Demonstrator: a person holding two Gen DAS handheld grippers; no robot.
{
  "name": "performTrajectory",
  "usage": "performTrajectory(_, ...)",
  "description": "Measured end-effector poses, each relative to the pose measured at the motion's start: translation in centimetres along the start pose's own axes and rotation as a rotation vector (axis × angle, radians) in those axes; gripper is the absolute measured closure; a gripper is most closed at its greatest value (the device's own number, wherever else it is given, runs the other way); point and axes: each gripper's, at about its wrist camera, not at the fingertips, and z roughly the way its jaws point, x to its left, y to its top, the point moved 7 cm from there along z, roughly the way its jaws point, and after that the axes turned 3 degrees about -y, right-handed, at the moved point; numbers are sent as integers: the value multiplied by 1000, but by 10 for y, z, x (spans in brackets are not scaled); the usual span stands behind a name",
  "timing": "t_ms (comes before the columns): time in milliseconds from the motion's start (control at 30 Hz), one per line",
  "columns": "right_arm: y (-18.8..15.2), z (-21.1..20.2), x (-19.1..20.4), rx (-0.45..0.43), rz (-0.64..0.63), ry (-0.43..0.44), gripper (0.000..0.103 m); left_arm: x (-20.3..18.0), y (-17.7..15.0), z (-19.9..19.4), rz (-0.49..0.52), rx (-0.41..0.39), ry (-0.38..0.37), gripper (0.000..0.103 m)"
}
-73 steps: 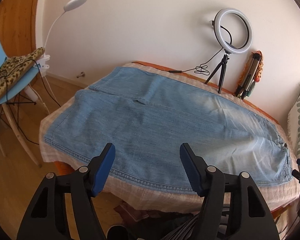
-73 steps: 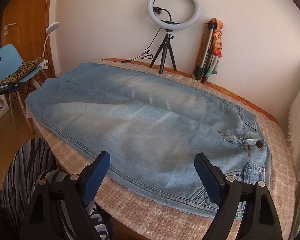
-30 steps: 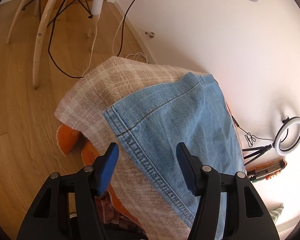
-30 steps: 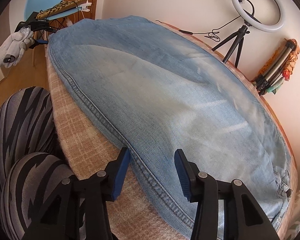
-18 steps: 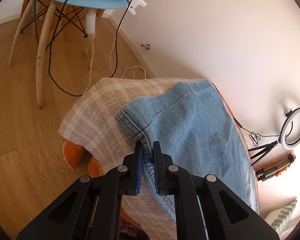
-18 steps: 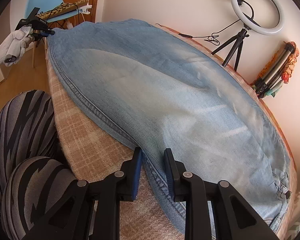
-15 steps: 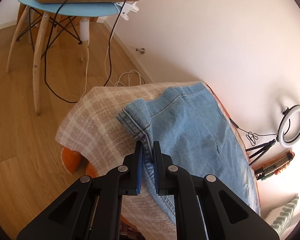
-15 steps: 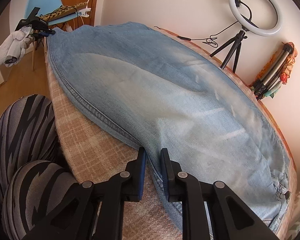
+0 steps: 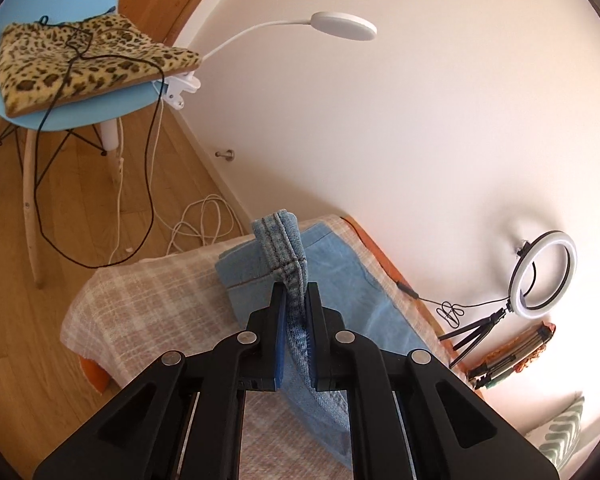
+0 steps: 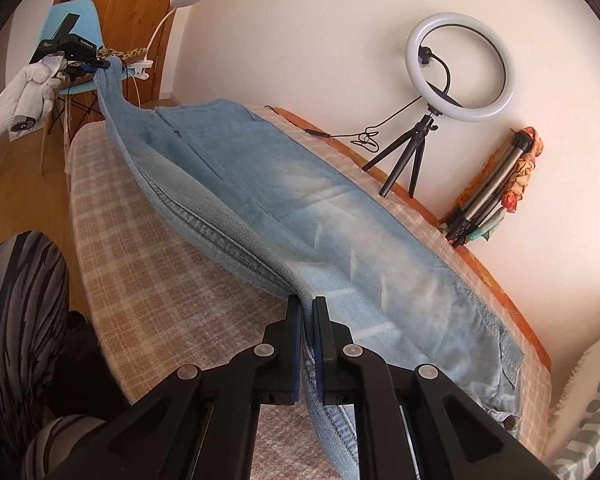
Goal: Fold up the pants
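Light blue denim pants [image 10: 308, 208] lie lengthwise on a table covered by a checked cloth [image 10: 148, 264]. My left gripper [image 9: 296, 296] is shut on the near leg's hem corner [image 9: 280, 240] and holds it lifted above the table end. It also shows in the right wrist view [image 10: 100, 65], held by a gloved hand. My right gripper [image 10: 307, 304] is shut on the near side seam of the pants partway along the leg, raised off the cloth. The lifted edge hangs taut between both grippers. The waistband [image 10: 508, 376] rests at the right end.
A ring light on a tripod [image 10: 456, 80] and a folded tripod bundle [image 10: 488, 192] stand at the table's back edge by the wall. A blue chair with leopard cushion [image 9: 72, 60] and clip lamp [image 9: 340, 26] stand left. A patterned pillow [image 10: 592, 408] is at right.
Both grippers closed on the near edge of the pants, then lifted it off the cloth. The hem corner now stands higher and the near leg edge has risen into a ridge.
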Motion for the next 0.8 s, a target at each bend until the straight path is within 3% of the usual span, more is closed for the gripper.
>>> performTrajectory(200,45,4,-36,-35,-19,-37,101,-36,35,16,23,-80,-22,96)
performTrajectory(400,88,45,-77,-25,-19,-77,102,-72,60,59,75,-105,-6,96)
performTrajectory(600,112,107,-109,24,-26,-101,102,-93,71,116,124,-94,45,96)
performTrajectory(800,116,175,-130,82,-23,-112,102,-102,67,187,188,-30,126,96)
